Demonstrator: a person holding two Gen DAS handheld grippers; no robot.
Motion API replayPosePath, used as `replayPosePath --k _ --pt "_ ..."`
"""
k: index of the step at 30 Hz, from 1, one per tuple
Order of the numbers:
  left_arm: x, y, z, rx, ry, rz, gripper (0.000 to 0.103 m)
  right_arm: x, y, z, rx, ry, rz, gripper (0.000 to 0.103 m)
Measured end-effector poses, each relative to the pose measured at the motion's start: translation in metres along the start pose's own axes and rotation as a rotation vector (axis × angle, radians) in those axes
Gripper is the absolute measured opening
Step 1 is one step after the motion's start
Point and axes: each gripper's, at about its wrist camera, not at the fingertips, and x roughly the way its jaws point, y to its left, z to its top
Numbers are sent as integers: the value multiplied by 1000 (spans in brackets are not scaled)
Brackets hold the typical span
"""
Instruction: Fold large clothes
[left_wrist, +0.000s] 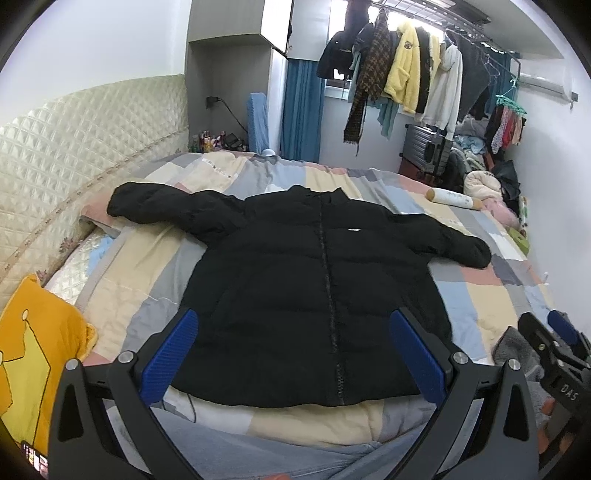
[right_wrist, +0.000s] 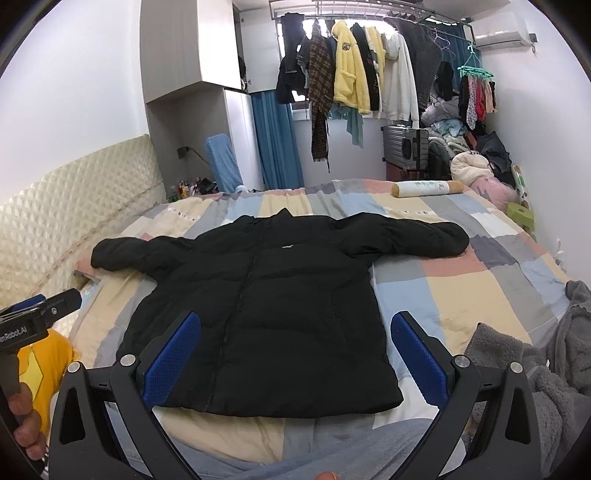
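Note:
A black puffer jacket (left_wrist: 295, 280) lies flat and zipped on the patchwork bedspread (left_wrist: 491, 291), front up, collar away from me, both sleeves spread out to the sides. It also shows in the right wrist view (right_wrist: 266, 314). My left gripper (left_wrist: 295, 354) is open and empty, held above the jacket's hem. My right gripper (right_wrist: 295, 354) is open and empty, also above the hem, nearer the jacket's right side. The right gripper also shows at the right edge of the left wrist view (left_wrist: 557, 343). The left gripper shows at the left edge of the right wrist view (right_wrist: 37, 314).
A quilted headboard (left_wrist: 74, 147) runs along the left. A yellow pillow (left_wrist: 33, 354) lies at the near left. A grey fleece garment (right_wrist: 535, 369) lies at the near right. A roll cushion (right_wrist: 428, 188) lies at the far side. Hanging clothes (right_wrist: 354, 77) and a suitcase (right_wrist: 406, 147) stand behind.

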Motion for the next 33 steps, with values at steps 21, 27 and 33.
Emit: replayPosePath --k 21,27,33 --pt "2 -8 4 12 14 -11 103 -3 -4 4 -1 -2 -12 103" --pt "1 -8 5 12 10 -10 103 -3 -5 4 4 0 -9 103" --pt "-1 -6 7 10 8 -11 103 -4 -7 3 3 -3 -7 103"
